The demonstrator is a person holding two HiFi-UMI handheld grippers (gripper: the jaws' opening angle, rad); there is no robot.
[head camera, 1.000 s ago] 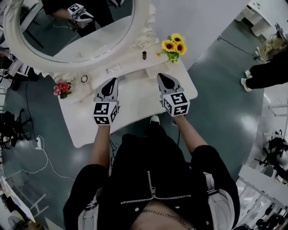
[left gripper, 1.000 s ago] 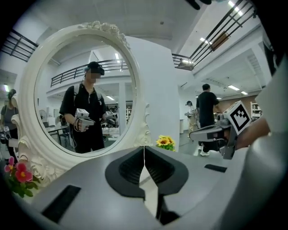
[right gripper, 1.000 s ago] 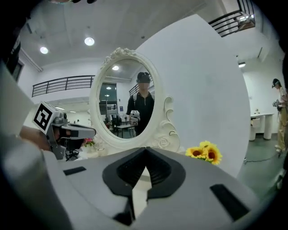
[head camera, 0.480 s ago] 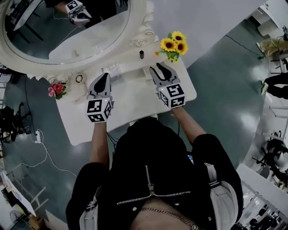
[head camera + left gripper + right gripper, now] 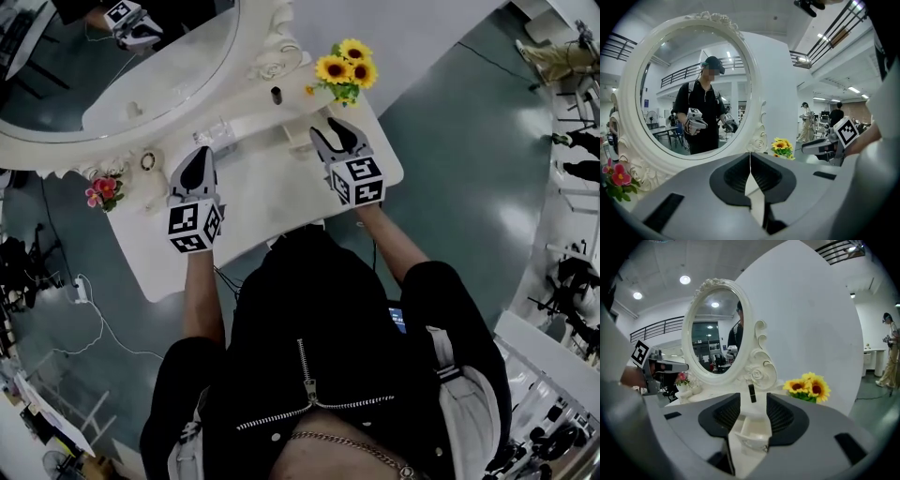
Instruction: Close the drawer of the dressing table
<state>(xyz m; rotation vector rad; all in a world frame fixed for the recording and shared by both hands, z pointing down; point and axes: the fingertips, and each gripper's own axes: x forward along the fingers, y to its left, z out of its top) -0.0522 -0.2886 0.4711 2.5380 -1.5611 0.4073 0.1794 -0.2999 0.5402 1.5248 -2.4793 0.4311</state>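
Compared with a second ago, the left claw (image 5: 202,153) has hardly shifted. Its jaws are pressed together with nothing between them. The right claw (image 5: 337,131) has changed more. It has moved forward over the dressing table (image 5: 262,206) toward the sunflowers (image 5: 342,70). Its jaws met in a point then, have just been opening, and now stand wide. The small white drawer (image 5: 752,430) stands pulled out, low in the gap between them and just ahead, and the pads do not press on it.

To the left of the left claw, pink flowers (image 5: 101,190) sit at the table's rear edge, under the carved frame of the mirror (image 5: 122,56). That frame rises close ahead of the left claw and blocks the way forward. Between the two claws the tabletop is bare and white.

Ahead of the right claw, beyond the drawer, a small dark tube (image 5: 752,393) stands upright at the foot of the frame. The sunflowers stand ahead and slightly right, near the rear corner. Just right of the right claw the table's rounded edge drops away to open green floor (image 5: 450,150). Behind both claws the front edge lies against the person's body.
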